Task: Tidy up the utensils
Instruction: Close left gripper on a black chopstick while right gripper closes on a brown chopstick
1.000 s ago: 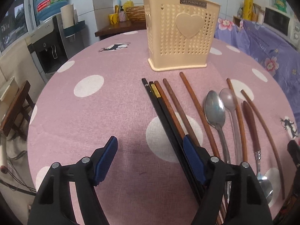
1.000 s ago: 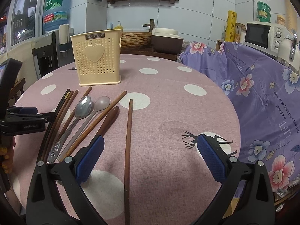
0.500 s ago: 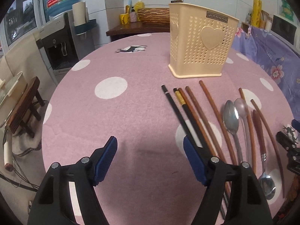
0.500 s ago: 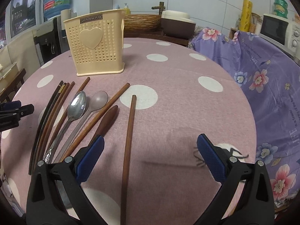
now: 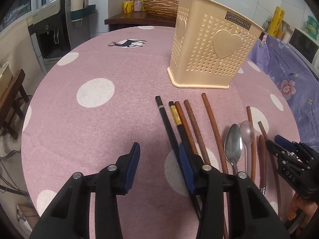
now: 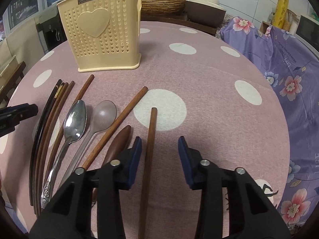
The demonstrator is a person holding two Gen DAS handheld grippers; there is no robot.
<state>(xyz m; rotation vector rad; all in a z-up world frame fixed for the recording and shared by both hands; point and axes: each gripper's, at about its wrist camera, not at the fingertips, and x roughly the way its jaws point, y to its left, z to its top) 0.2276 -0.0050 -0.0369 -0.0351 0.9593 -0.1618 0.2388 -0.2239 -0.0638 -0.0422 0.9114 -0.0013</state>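
Pink polka-dot cloth covers the table (image 6: 209, 75), where a cream holder (image 6: 99, 31) marked "JIANHAO" stands behind loose chopsticks (image 5: 191, 123) and spoons (image 6: 74, 119). Both grippers, left (image 5: 158, 165) and right (image 6: 159, 157), have just been narrowing; the right straddles one brown chopstick (image 6: 150, 139) without touching it.

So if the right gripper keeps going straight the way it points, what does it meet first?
Probably the lone brown wooden chopstick on the pink polka-dot tablecloth: it lies between the open fingers of the right gripper, nearer the left pad. Its jaws have just been closing, and nothing is clamped. Depth is hard to judge.
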